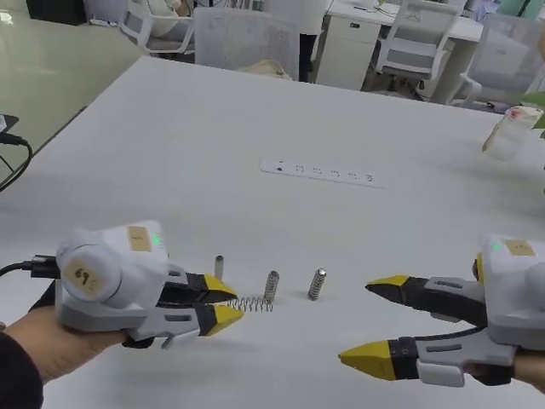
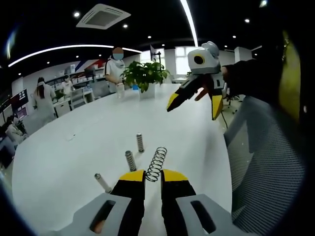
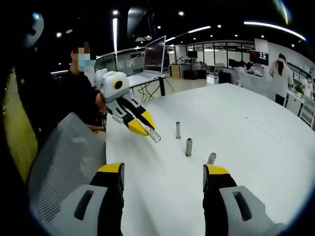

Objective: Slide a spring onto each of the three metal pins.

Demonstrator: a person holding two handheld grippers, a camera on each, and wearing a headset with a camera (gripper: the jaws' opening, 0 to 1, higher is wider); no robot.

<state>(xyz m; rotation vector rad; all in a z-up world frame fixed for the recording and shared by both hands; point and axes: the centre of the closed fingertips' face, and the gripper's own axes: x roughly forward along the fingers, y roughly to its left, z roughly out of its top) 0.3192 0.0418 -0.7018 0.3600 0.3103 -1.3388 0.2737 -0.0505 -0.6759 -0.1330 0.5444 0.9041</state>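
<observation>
Left claw nipping one spring; right claw wide, empty; one bare pin upright on bench.

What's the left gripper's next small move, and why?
Probably tip the spring upright and bring it over the bare pin. The left gripper is shut on the spring, held sideways beside that pin. The middle pin and right pin already carry springs. The right gripper is open.

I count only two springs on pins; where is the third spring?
In the head view the third spring sits clamped in the left gripper, lower left, its free end beside the middle pin, right of the bare pin.
</observation>
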